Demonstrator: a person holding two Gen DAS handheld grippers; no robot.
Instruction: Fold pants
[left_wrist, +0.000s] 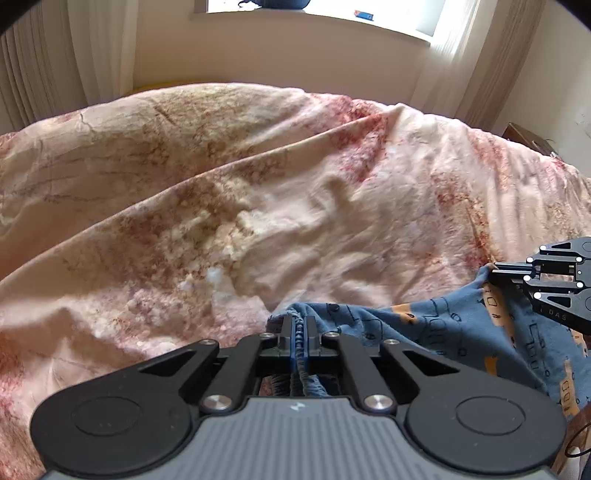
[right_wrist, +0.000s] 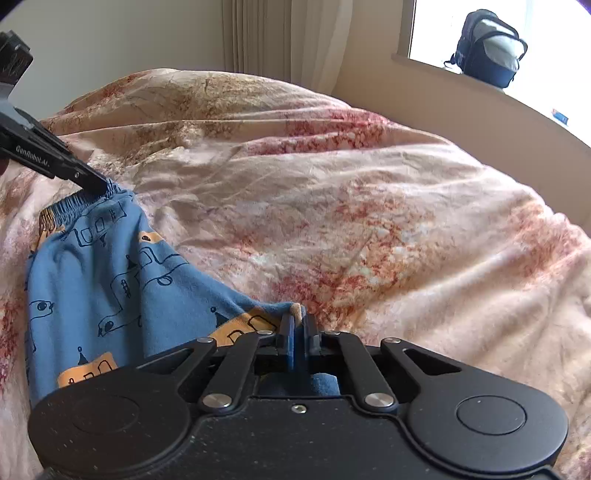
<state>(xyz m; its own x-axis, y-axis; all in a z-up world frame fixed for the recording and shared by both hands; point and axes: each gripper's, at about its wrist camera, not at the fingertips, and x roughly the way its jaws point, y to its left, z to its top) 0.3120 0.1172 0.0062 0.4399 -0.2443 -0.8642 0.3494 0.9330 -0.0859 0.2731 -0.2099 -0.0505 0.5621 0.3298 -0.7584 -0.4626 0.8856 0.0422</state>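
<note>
Pants (right_wrist: 96, 280), blue with orange patches and a line-drawn print, are lying on the bed cover (right_wrist: 369, 221) toward my near left side, stretched between both grippers. I'm seeing the left gripper (left_wrist: 298, 330) with its fingers pressed together on the gathered elastic waistband (right_wrist: 79, 203); blue fabric is bunching through between the pads and trailing back under the gripper body. From the right wrist camera the same gripper is coming in from the upper left, tip biting the waistband edge. I'm seeing the right gripper (right_wrist: 299, 328) pinching the opposite edge of the pants, a fold of blue cloth sitting between its fingers. From the left wrist camera it is showing at the far right, clamped on a raised corner of the fabric. The cover is lying rumpled, cream with red and tan blotches. A backpack (right_wrist: 487, 48) is sitting on the windowsill (right_wrist: 461, 92), curtains (right_wrist: 273, 40) hanging beside it.
</note>
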